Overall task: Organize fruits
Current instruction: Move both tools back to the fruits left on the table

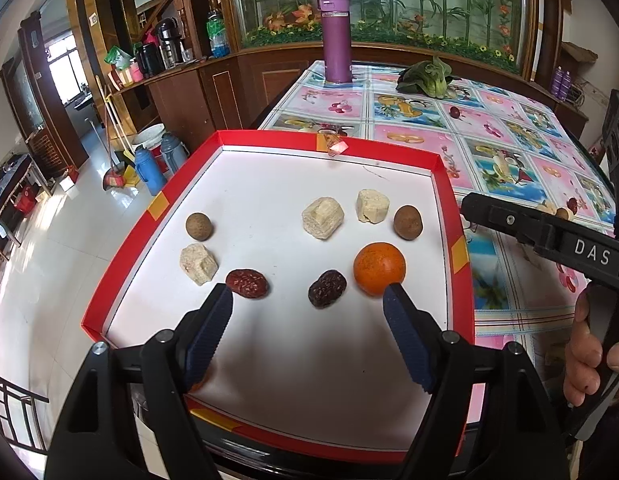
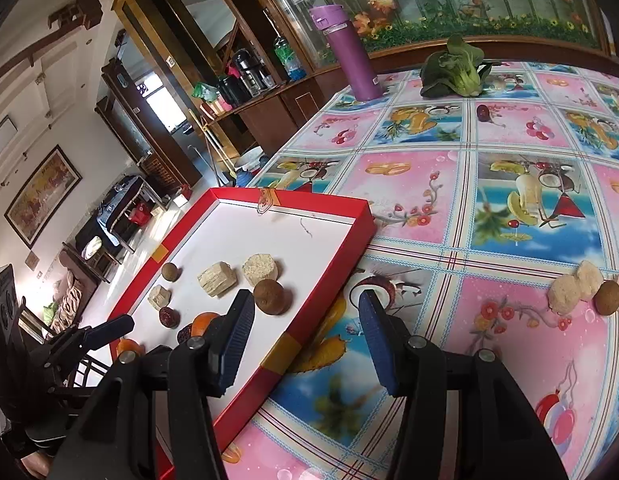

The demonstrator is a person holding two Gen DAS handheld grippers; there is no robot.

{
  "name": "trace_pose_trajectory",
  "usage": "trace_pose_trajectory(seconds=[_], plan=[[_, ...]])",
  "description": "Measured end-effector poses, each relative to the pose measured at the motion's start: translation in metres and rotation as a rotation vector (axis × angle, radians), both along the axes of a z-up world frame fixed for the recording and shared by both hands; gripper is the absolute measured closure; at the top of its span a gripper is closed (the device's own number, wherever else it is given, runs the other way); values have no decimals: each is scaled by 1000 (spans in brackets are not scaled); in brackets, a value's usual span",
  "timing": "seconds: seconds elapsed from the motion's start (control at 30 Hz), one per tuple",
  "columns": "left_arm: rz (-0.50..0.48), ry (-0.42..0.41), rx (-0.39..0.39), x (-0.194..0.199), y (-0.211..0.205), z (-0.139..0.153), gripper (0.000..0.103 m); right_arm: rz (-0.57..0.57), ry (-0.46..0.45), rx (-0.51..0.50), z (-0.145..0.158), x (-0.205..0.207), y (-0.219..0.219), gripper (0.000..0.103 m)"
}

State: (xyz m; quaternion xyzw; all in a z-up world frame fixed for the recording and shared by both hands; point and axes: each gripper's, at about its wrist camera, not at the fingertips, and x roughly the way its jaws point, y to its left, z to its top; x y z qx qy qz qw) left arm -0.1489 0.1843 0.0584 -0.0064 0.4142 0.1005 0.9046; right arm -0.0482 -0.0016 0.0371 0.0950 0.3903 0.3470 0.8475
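left claw [image 1: 307, 300] hovering spread, empty, over red tray [image 1: 449, 184] | orange [image 1: 379, 268], dates, pale chunks lying inside tray | right claw [image 2: 305, 312] gaping wide, straddling tray edge | more pieces [image 2: 577, 286] sitting on counter [image 2: 489, 208]

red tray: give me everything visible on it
The red tray is a shallow rectangular box, cardboard by the look, with low red walls, a white floor and orange-yellow tape patches on its rim. It lies flat on the patterned tablecloth, near the table's left edge. On its floor sit an orange, two dark red dates, two brown round fruits and three pale crumbly chunks, all apart. The left gripper hovers open above the near end; a second orange peeks behind its left finger.
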Motion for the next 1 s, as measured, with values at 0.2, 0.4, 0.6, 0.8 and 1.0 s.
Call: trace_pose_trajectory(seconds=[0.2,0.4,0.6,0.8,1.0], plan=[[-16,-12,2,-2,-7,7,25,6,-18,3,3,-3,-12,49],[-56,-18,-16,-1,-19,12,24,-23,-12,-48,-5,-7,-51,49],[-130,-6,-42,3,-45,12,24,-99,-8,-105,-11,-12,-107,49],[-234,-3,-32,13,-86,19,24,-165,4,-132,-9,1,-147,49],[-320,-7,-37,21,-120,26,24,-158,31,-150,-13,20,-148,49]])
